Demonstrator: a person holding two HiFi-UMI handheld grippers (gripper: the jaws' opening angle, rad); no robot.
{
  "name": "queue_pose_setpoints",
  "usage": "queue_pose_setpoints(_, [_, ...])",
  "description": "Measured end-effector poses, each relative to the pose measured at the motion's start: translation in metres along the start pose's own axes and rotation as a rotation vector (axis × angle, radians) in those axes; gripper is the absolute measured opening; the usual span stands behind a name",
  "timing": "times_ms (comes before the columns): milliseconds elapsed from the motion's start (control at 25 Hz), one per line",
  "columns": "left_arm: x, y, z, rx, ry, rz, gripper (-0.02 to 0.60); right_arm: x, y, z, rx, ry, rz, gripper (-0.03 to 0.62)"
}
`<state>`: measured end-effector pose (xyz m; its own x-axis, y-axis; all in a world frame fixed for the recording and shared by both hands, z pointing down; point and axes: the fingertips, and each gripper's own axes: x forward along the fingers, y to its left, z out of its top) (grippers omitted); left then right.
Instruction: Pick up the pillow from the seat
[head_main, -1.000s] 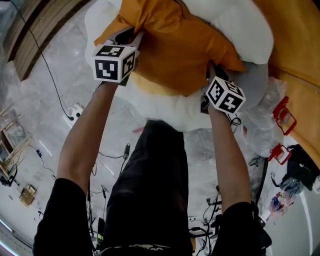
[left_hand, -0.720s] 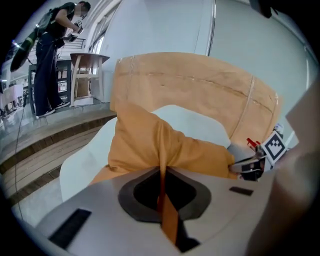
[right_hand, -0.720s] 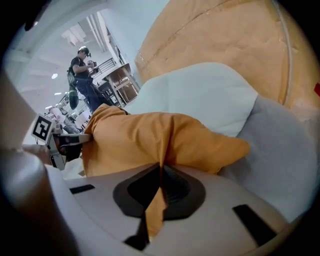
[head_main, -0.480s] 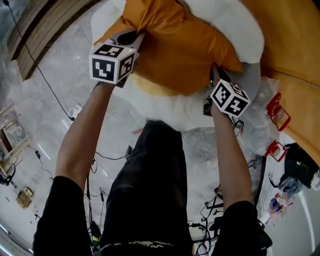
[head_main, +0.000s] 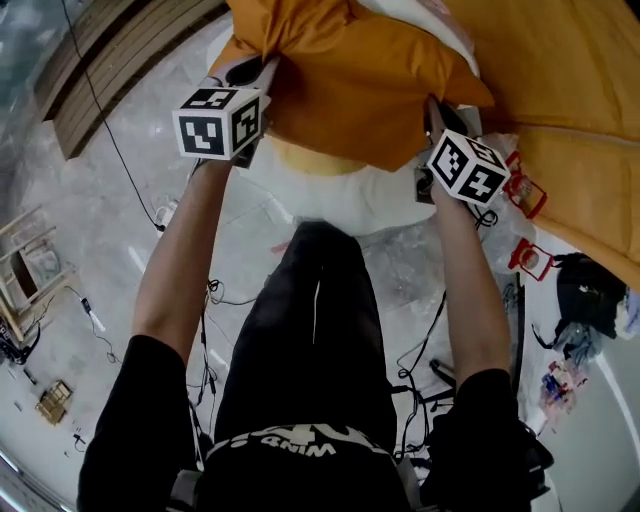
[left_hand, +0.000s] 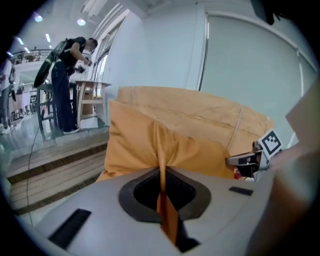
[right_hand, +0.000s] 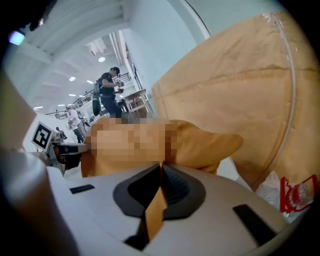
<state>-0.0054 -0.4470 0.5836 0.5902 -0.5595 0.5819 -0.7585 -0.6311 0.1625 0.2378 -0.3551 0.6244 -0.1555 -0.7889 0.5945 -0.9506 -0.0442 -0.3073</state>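
The orange pillow (head_main: 350, 80) hangs above the white seat (head_main: 345, 195), held at its two near corners. My left gripper (head_main: 255, 75) is shut on a fold of the pillow's left corner, and the orange cloth (left_hand: 162, 172) runs between the jaws in the left gripper view. My right gripper (head_main: 432, 108) is shut on the right corner, where a flap of the cloth (right_hand: 159, 175) is pinched. Each gripper view shows the pillow (right_hand: 205, 145) stretched across to the other gripper (left_hand: 247, 161).
A big orange cushion (head_main: 580, 120) stands behind and to the right. Wooden steps (head_main: 110, 60) lie at the left. Cables (head_main: 210, 300), red-and-white packets (head_main: 525, 195) and a black bag (head_main: 590, 300) litter the floor. People stand far off (left_hand: 65, 85).
Both grippers have risen together with the pillow in them. The pillow has come up off the white seat, and more of the seat's front now shows below it.
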Motion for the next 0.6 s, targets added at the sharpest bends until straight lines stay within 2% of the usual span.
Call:
queue_pose_setpoints(240, [-0.159,-0.060,0.090,0.113,-0.170,0.019,0.015,-0.138,0.068,0.079,-0.057,-0.115,0.064,0.027])
queue_pose_setpoints(440, [-0.292,-0.117,0.138,0.194,-0.334,0.044,0.015,-0.259,0.119,0.124,-0.108,-0.221,0.098,0.028])
queue_pose_setpoints(600, [-0.373,-0.157,0.168,0.187,-0.432,0.064,0.015,-0.341,0.150,0.159,-0.183,-0.360,0.098,0.028])
